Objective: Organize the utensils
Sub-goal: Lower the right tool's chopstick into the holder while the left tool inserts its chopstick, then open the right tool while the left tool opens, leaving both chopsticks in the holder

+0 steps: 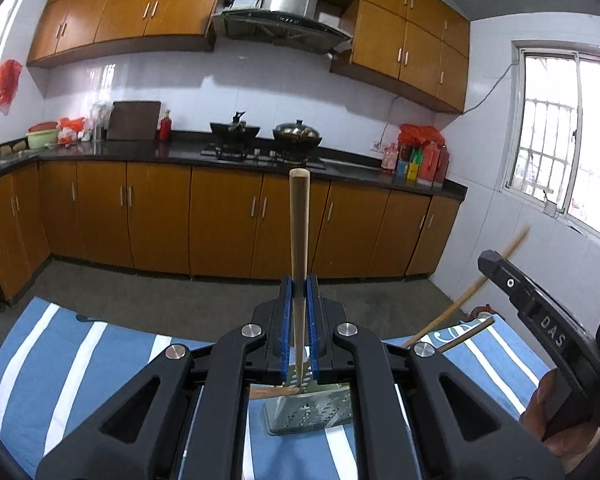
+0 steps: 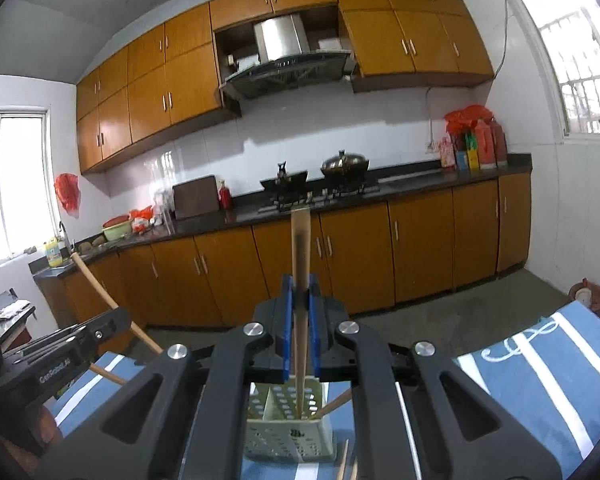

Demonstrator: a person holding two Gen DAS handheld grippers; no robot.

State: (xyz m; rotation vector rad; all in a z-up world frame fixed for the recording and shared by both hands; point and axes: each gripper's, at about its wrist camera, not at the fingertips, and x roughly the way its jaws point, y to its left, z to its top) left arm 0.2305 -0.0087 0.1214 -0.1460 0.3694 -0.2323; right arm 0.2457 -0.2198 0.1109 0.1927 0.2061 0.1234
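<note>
Above the striped cloth [image 2: 548, 364], each gripper pinches a chopstick: left gripper [image 1: 299, 312] on one [image 1: 299, 240], right gripper [image 2: 300, 316] on another [image 2: 300, 264], over the perforated holder [image 2: 288, 436]. One stick already leans inside; two lie near it, so sorting looks partly done.

A blue-and-white striped cloth [image 1: 80, 352] is covering the near surface. Across the room, a wok [image 1: 233, 130] and a lidded pot [image 1: 297, 133] are sitting side by side on the stove under a steel range hood [image 1: 288, 12]. Red bottles [image 1: 434, 160] are crowding the dark tabletop [image 1: 140, 150] near the window [image 1: 556, 128].
</note>
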